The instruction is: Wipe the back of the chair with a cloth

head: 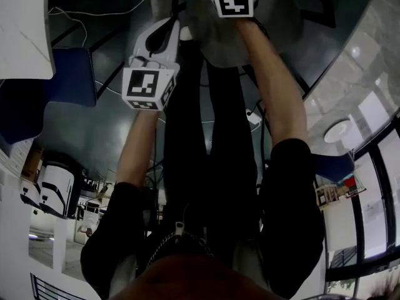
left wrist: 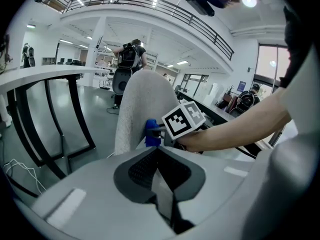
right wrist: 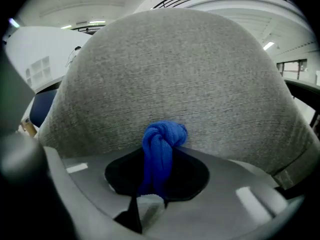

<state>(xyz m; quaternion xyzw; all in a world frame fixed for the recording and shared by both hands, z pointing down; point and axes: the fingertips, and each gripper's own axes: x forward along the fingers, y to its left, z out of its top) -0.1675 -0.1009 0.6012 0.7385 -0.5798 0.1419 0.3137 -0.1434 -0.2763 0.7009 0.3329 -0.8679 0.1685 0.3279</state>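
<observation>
Right gripper view: right gripper (right wrist: 158,184) has its jaws clamped on a blue cloth (right wrist: 161,151), which is bunched into a knot sticking out past the tips. The knot presses on the grey fabric chair back (right wrist: 175,69), low and about centre in this view. Likely reason: a tight wad gives a firm pad for rubbing, and the jaws themselves stay off the fabric. Left gripper view: left gripper (left wrist: 160,164) has its jaws together with nothing between them. It sits to the left of the chair back and looks across at it, with the cloth and the right gripper's marker cube (left wrist: 184,119) visible at the chair's right edge. It seems parked clear of the wiping path; I see no contact with the chair. Head view: both arms reach far forward, the right one onto the chair back at top centre and the left one just beside it, lower and to the left. The wipe looks under way, though I cannot tell how much of the back is done. Next move probably a sweep across the fabric. Risk: the cloth snags or slips from the jaws on the rough weave. Containers: none in any view, so nothing to report there.
</observation>
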